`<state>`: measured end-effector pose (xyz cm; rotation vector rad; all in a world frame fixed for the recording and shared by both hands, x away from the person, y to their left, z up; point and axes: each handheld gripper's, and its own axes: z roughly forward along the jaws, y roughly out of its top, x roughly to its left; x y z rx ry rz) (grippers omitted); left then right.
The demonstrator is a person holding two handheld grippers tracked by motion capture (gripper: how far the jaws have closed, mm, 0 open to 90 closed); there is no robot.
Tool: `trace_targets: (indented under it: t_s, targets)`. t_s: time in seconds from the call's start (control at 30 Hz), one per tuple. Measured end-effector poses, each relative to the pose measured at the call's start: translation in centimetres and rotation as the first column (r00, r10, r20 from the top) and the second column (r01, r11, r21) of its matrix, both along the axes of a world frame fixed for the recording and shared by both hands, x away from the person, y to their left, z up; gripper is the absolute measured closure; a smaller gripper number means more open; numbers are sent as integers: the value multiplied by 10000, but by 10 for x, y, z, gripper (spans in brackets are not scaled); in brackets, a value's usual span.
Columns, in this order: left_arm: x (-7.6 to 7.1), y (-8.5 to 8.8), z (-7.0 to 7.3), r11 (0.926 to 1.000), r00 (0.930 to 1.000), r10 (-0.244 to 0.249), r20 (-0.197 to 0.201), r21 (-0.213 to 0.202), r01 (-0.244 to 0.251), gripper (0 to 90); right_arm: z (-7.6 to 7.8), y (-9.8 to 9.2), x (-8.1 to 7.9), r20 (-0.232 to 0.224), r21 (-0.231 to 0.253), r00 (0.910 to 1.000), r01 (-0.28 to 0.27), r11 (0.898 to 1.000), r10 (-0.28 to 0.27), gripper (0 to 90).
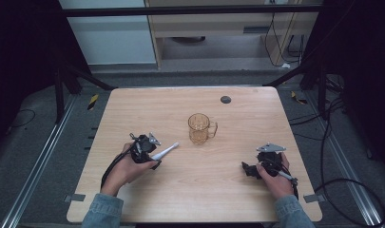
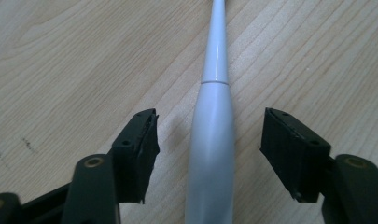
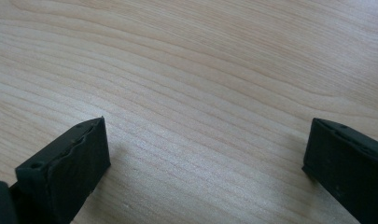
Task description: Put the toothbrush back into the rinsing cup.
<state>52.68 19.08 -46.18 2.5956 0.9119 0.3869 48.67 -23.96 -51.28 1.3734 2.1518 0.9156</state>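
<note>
A white toothbrush-like handle (image 1: 165, 151) lies on the wooden table (image 1: 195, 199), left of centre. My left gripper (image 1: 154, 160) is lowered around its thick end. In the left gripper view the handle (image 2: 212, 140) runs up between the two black pads (image 2: 137, 140), with a gap on each side, so neither pad touches it. My right gripper (image 1: 250, 169) rests low at the right front of the table. Its jaws stand wide apart in the right gripper view (image 3: 205, 144), with just bare wood between them.
A clear amber glass mug (image 1: 199, 128) stands upright near the table's middle, its handle to the right. A small dark round disc (image 1: 225, 99) sits near the far edge. Black frame bars and cables surround the table.
</note>
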Motion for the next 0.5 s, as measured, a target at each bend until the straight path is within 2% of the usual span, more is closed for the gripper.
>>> trace_targets:
  t_s: [0.13, 0.33, 0.5]
  targets:
    - [3, 1, -3, 10000, 9998, 63, -162, -64, -64, 435, 0, 0, 0, -4, 4, 10000, -2, 10000, 2, 4]
    - [5, 1, -6, 10000, 9993, -46, -360, -31, 45, 480, 0, 0, 0, -2, 7, 10000, -2, 10000, 2, 4]
    - [6, 1, -7, 9999, 9992, 44, -386, -154, -50, 501, 0, 0, 0, -4, 7, 10000, -2, 10000, 2, 4]
